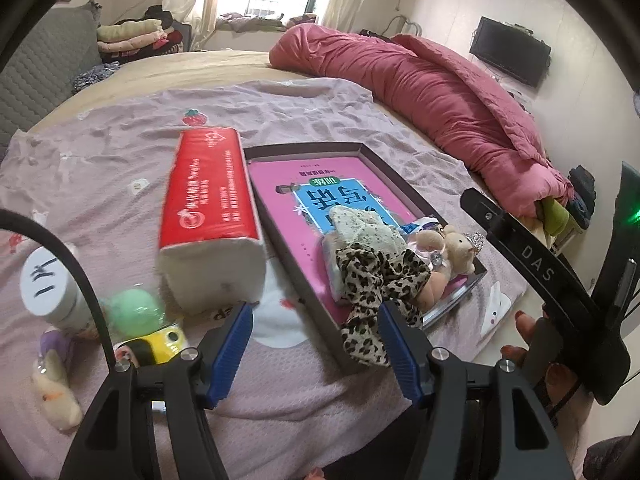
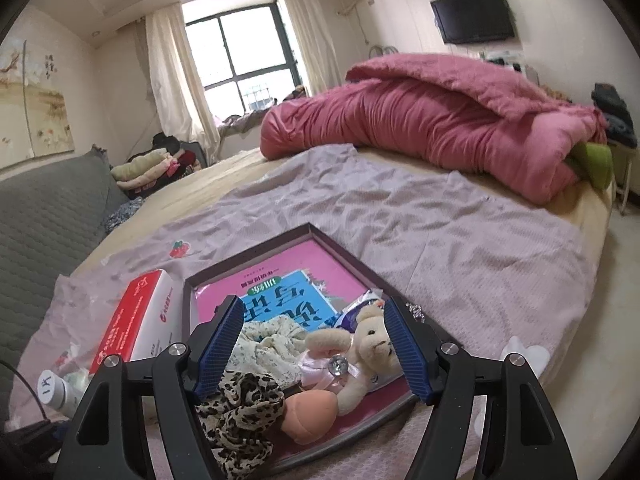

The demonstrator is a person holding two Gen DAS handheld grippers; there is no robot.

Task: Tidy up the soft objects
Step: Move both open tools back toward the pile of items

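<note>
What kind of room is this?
Most likely a home bedroom: a bed carrying a rolled pink duvet, a wall-mounted TV, and a curtained window.

I'm looking into a bedroom in somebody's home. A wide bed [image 2: 480, 248] is filling most of my view, with a rolled pink quilt [image 2: 420, 120] lying along its far edge and a lilac sheet [image 2: 440, 232] spreading over the near part. Daylight is coming through a curtained window [image 2: 240, 48], a television [image 2: 472, 14] is hanging on the wall, and folded clothes [image 2: 148, 168] are sitting by the grey padded headboard [image 2: 48, 216].
</note>
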